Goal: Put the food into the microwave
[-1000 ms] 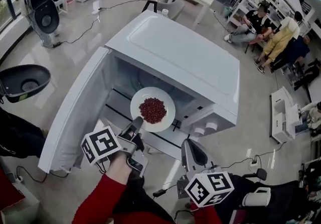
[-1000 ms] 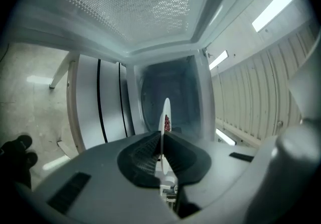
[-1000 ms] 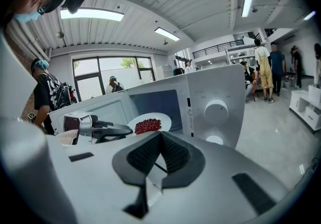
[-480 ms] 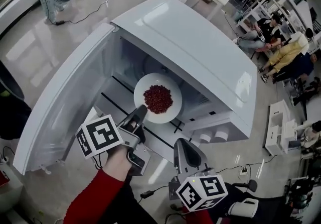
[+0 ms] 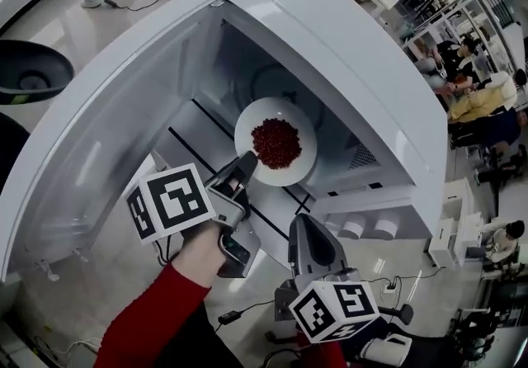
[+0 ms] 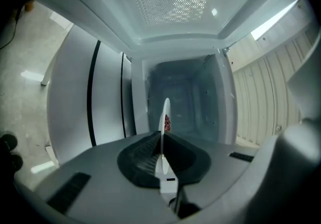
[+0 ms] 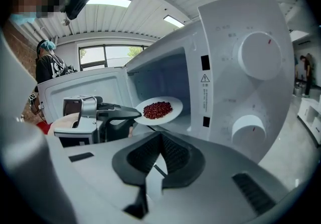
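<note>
One microwave (image 5: pixel 330 53) stood with its door (image 5: pixel 91 135) wide open, two knobs (image 7: pixel 261 54) on its panel. One white plate (image 5: pixel 299 165) with a single heap of red food (image 5: pixel 275 143) hung in the cavity's mouth — the left gripper (image 5: pixel 246 165) clamped on its rim. The right gripper (image 5: pixel 304 224) hovered outside, jaws together on nothing. Only the left gripper view showed the plate edge-on; only the right gripper view showed the knobs' faces.

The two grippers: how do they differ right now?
The left gripper is clamped on the rim of the plate of red food; the right gripper holds nothing. The left gripper reaches the open microwave; the right gripper hangs back outside it. Both have their jaws drawn together.
</note>
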A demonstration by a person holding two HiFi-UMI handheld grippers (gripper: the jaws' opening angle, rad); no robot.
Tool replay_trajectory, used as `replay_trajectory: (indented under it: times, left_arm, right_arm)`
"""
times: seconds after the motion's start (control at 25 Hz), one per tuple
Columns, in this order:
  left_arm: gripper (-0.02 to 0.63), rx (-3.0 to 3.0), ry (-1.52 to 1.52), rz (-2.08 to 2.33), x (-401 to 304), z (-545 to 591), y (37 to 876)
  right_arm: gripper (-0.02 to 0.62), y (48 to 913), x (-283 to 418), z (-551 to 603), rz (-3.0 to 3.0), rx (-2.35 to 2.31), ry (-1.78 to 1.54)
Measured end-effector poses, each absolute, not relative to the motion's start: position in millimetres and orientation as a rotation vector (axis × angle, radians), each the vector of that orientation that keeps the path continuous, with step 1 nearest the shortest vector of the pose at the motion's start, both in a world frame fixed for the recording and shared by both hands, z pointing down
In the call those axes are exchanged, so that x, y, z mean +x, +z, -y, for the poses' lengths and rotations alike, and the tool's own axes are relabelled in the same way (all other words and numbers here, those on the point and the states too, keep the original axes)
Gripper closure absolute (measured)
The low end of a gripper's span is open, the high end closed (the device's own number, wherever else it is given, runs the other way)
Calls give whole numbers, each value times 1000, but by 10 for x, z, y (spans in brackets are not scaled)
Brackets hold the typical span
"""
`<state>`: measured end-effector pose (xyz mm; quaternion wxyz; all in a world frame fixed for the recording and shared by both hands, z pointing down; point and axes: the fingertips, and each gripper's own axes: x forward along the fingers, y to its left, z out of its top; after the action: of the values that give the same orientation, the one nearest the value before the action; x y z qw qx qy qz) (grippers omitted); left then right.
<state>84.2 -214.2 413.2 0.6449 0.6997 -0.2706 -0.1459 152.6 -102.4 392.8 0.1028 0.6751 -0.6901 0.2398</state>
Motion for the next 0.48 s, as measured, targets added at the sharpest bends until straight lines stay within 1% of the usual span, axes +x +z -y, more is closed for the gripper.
replay_trajectory:
  times: [0.24,0.48]
  left_arm:
    - [586,1595,-341,618,841,2300,4131]
    - [586,1592,-347,631,1055,2500,4189]
  right_arm:
    - [581,3947,1488,1164,2021,1978,691]
    - [581,4061,1589,1250,2022,1950,668]
